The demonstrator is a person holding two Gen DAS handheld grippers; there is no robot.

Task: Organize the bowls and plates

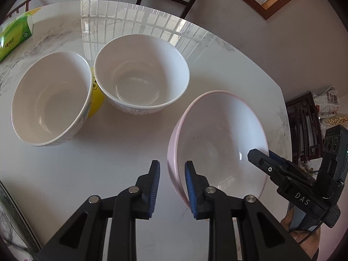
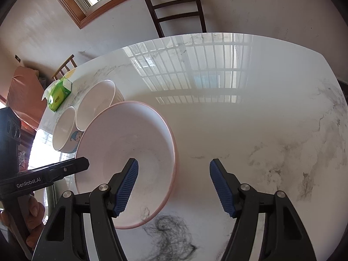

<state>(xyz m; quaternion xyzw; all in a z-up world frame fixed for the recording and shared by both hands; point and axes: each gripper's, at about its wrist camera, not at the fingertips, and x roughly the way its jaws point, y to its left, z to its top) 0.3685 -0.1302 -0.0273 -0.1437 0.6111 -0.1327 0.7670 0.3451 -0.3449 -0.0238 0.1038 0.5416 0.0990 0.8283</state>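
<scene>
A pink bowl (image 1: 219, 139) stands on the white marble table (image 1: 121, 152); it also shows in the right wrist view (image 2: 124, 152). My left gripper (image 1: 172, 187) is open and straddles its near left rim, one finger inside and one outside. My right gripper (image 2: 174, 184) is open and straddles the bowl's right rim, its left finger over the inside. Two white bowls (image 1: 52, 102) (image 1: 141, 71) stand to the left and behind. In the right wrist view they are behind the pink bowl (image 2: 65, 130) (image 2: 95, 104).
A green tissue pack (image 1: 15, 34) lies at the table's far left, also in the right wrist view (image 2: 58, 93). A yellow object (image 1: 96, 100) sits between the white bowls. A dark chair (image 2: 176, 6) stands behind the table. Dark furniture (image 1: 304, 126) is off the right edge.
</scene>
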